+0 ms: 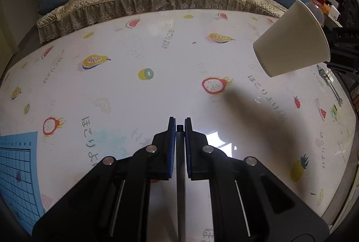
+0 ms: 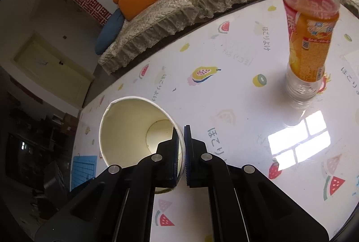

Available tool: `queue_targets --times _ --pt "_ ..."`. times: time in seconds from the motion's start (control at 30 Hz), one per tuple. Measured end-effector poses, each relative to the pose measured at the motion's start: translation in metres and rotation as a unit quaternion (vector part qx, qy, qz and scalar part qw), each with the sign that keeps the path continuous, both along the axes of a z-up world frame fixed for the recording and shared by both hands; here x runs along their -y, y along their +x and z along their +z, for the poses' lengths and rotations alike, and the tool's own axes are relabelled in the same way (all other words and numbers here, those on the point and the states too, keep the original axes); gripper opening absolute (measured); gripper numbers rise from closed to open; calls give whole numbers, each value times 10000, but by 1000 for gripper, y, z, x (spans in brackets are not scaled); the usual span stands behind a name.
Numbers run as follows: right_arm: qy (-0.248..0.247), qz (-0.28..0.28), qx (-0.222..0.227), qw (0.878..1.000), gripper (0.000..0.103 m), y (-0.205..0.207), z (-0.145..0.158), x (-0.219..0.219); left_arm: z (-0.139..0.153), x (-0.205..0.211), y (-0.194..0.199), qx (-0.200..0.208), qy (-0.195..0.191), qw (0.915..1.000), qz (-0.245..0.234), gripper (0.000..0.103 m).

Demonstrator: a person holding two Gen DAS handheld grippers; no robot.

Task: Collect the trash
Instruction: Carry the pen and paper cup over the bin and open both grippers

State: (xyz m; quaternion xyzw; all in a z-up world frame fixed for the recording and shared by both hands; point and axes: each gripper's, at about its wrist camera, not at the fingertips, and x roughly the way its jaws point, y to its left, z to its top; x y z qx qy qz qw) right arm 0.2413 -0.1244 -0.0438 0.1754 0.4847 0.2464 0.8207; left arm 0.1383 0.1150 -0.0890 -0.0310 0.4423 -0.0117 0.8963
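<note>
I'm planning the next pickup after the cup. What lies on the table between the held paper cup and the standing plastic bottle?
Nothing: in the right wrist view, only bare fruit-print tablecloth separates the paper cup from the plastic bottle.

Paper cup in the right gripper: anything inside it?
The paper cup looks empty: bare cream walls and a clean round bottom show. The right gripper pinches its rim, one finger inside, hiding a strip of the inner wall there.

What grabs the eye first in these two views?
The white paper cup, its wall pinched by the right gripper, fills the right wrist view. An empty orange-labelled plastic bottle stands on the fruit-print tablecloth beyond. The left gripper clamps a dark pen.
</note>
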Motion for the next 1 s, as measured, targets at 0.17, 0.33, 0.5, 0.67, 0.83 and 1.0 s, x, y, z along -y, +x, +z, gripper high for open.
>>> queue_targets --times 0.17,0.33,0.5,0.67,0.83,1.0 --pt "24 -82 181 9998 6 -32 28 25 37 17 -16 289 45 9996 -66 6" --pt "44 -182 357 9992 6 -67 55 54 64 38 -36 514 84 9985 -180 6" --pt "104 -371 608 9974 6 -107 84 91 89 61 -57 715 83 9967 -364 6" --pt "169 -692 778 9944 6 -147 106 140 109 99 -77 887 145 9938 -661 6" --pt "143 -1042 890 9905 6 -190 119 199 124 149 -98 978 88 9893 -1079 6" --pt "106 -1451 979 9845 6 -245 120 268 134 212 -123 1031 14 9816 -1608 6"
